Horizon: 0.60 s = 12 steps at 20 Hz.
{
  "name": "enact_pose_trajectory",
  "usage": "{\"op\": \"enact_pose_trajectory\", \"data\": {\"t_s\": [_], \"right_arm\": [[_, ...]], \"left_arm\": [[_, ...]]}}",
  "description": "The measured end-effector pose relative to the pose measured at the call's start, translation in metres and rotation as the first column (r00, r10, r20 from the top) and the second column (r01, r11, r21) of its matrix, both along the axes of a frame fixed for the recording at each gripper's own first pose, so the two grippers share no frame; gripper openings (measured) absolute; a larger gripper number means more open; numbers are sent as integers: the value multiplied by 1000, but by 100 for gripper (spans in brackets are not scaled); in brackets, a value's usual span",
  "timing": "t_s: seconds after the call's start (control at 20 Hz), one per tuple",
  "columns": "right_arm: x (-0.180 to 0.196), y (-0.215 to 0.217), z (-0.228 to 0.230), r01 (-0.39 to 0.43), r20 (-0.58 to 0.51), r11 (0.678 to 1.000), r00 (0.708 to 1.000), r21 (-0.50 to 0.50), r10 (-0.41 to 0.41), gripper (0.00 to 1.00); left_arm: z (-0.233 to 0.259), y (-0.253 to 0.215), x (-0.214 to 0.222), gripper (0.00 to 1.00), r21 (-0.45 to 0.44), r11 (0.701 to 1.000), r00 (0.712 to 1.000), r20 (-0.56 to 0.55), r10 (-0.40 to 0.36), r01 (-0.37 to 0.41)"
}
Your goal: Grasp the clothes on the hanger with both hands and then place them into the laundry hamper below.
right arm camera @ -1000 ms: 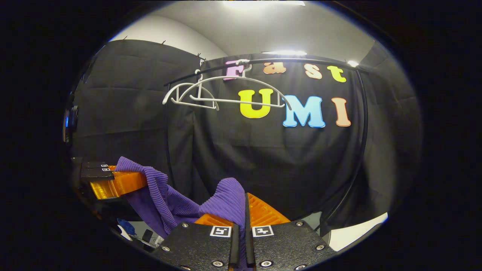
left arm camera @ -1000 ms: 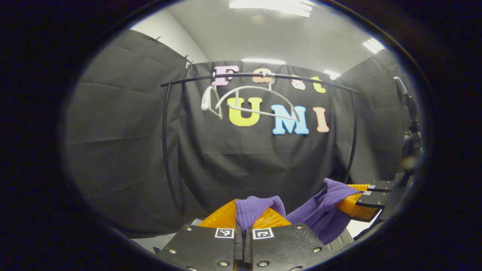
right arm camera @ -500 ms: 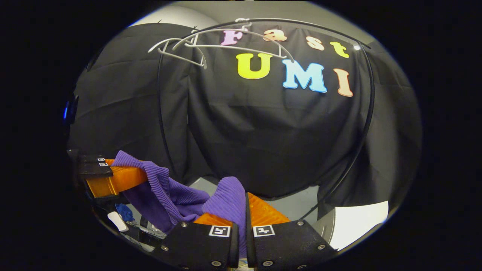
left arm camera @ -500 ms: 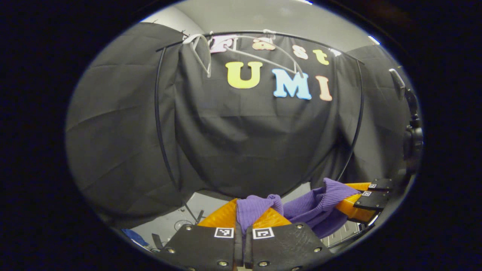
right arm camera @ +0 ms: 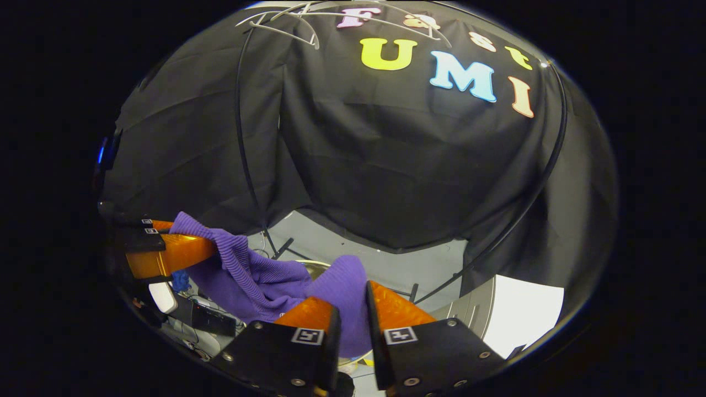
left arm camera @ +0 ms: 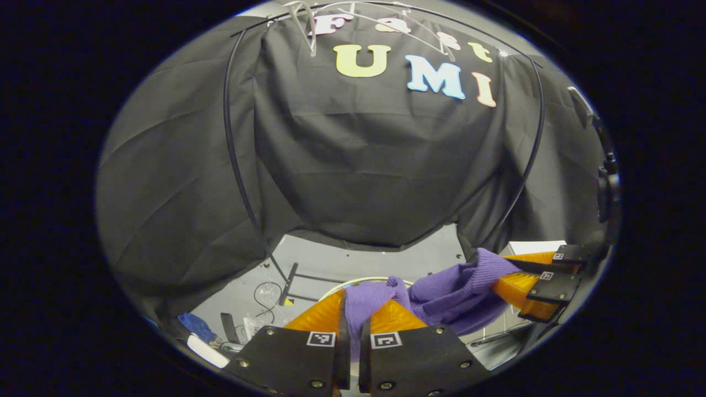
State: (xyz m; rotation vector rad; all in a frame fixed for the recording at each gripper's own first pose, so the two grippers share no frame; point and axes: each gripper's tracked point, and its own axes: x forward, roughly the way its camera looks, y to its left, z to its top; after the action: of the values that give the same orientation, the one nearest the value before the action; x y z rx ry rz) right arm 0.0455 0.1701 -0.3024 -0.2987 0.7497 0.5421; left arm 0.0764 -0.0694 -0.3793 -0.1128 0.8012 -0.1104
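Note:
A purple ribbed garment (left arm camera: 447, 289) sags between both grippers, off the hanger. In the left gripper view my left gripper (left arm camera: 353, 298) is shut on one bunched end of it. The right gripper (left arm camera: 524, 278) holds the other end at the right. In the right gripper view my right gripper (right arm camera: 347, 292) has the purple garment (right arm camera: 259, 281) pressed between its fingers, and the left gripper (right arm camera: 207, 245) grips it at the left. Part of the hamper's pale round rim (left arm camera: 353, 281) shows just beyond the cloth, low down, and the hamper rim (right arm camera: 311, 264) peeks out behind the garment. The bare white hanger (left arm camera: 358, 11) hangs high on the rail.
The black clothes rack's curved frame (left arm camera: 234, 149) stands in front of the booth wall. Its base bars (left arm camera: 289, 275) lie on the grey floor. A blue rag (left arm camera: 196, 325), cables and small devices lie at the lower left. A white surface (right arm camera: 527, 311) sits at the lower right.
Both grippers have come down and tipped forward with the garment; hanger and rail slid to the top, floor and hamper rim came into view. The right gripper's jaws stand slightly wider apart.

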Motion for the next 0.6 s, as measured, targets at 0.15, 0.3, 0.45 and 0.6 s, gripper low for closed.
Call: {"op": "enact_pose_trajectory", "data": {"t_s": [0.15, 0.3, 0.45, 0.6], "right_arm": [[-5, -2, 8, -14, 12, 1000, 1000, 13, 14, 69], [-6, -5, 26, -14, 51, 1000, 999, 28, 12, 90], [2, -9, 63, 9, 114, 995, 993, 96, -20, 95], [11, -17, 117, 19, 220, 988, 974, 155, -53, 96]], "left_arm": [[21, -2, 3, 35, -8, 1000, 998, 54, -10, 10], [45, 4, 2, 72, 12, 1000, 995, 101, -15, 14], [85, 17, 10, 96, 39, 999, 982, 187, 3, -10], [143, 27, 14, 100, 33, 999, 955, 296, 30, -42]]}}
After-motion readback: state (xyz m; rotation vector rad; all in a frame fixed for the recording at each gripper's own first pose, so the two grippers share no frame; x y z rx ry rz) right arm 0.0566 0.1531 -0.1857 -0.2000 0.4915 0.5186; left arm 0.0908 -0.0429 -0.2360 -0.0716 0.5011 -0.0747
